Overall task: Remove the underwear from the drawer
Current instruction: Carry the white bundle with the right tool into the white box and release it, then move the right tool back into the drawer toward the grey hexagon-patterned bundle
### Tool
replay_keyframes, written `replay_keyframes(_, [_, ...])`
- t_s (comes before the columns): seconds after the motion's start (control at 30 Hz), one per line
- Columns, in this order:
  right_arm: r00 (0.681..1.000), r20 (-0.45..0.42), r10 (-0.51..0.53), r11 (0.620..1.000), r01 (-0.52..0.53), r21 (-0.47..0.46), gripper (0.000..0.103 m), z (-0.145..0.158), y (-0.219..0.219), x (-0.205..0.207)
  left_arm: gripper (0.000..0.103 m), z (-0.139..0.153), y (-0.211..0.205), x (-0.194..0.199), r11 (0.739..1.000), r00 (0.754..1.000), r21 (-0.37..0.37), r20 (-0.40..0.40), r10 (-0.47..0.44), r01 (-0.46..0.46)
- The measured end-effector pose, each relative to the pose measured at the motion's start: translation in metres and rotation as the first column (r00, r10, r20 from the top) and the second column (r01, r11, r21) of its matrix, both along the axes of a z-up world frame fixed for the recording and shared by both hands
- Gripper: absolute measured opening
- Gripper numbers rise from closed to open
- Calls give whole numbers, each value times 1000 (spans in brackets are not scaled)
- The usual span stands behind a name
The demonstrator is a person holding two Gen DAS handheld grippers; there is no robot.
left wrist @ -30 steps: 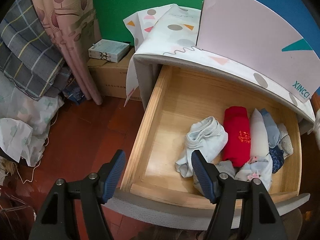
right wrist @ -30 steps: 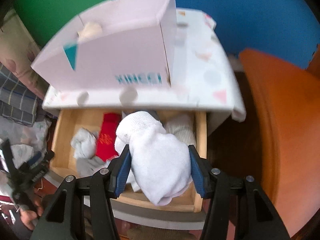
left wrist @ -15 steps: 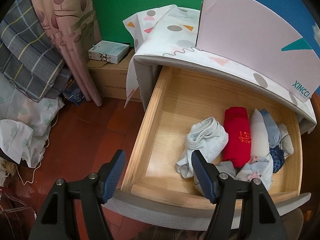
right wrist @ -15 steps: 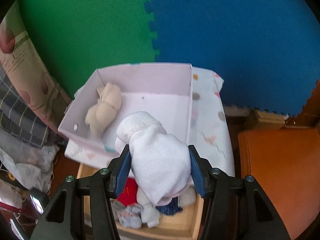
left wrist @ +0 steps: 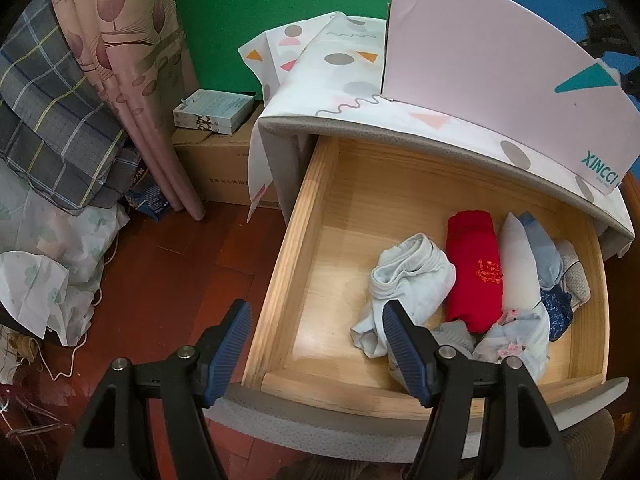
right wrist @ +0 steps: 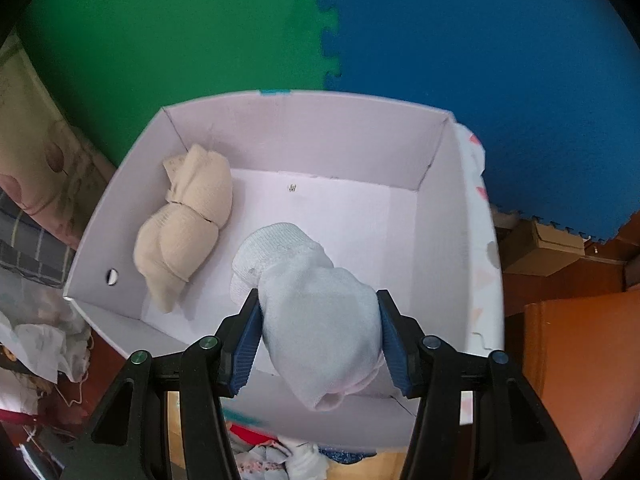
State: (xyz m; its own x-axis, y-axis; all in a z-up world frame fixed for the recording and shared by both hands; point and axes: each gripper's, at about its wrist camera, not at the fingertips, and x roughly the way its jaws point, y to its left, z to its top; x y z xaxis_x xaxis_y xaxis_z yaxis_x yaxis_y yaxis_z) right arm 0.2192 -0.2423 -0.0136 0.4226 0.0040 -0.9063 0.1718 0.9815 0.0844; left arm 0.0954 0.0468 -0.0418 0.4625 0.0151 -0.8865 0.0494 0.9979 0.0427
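My right gripper (right wrist: pixel 318 322) is shut on a rolled white garment (right wrist: pixel 316 316) and holds it above the inside of a pale pink box (right wrist: pixel 440 216). A beige rolled garment (right wrist: pixel 188 220) lies in the box's left corner. In the left wrist view the wooden drawer (left wrist: pixel 304 240) stands pulled out, with folded underwear on its right side: a pale blue piece (left wrist: pixel 408 280), a red piece (left wrist: pixel 474 268), a white piece (left wrist: pixel 518 264) and several more. My left gripper (left wrist: pixel 316 344) hangs open above the drawer's front left corner with nothing between its fingers.
The pink box (left wrist: pixel 492 76) stands on the cabinet top over a patterned cloth (left wrist: pixel 340 76). Left of the cabinet are a cardboard carton (left wrist: pixel 224 168), a curtain (left wrist: pixel 136 80) and piled bedding (left wrist: pixel 52 112) on the red wooden floor. An orange wooden surface (right wrist: pixel 576 360) lies to the right.
My right gripper carried the white garment from above the drawer up and over the pink box. The left gripper and the drawer's contents stayed as they were.
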Motion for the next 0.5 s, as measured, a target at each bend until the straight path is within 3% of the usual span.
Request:
replay_keyframes(0.27, [999, -44, 0, 1000, 0, -9, 57, -15, 4, 17, 70, 0, -1, 0, 1000, 1000, 7, 7, -2, 2])
replay_keyframes(0.5, [1000, -9, 9, 1000, -9, 9, 58, 8, -1, 0, 70, -1, -1, 1, 1000, 1000, 6, 0, 0, 0])
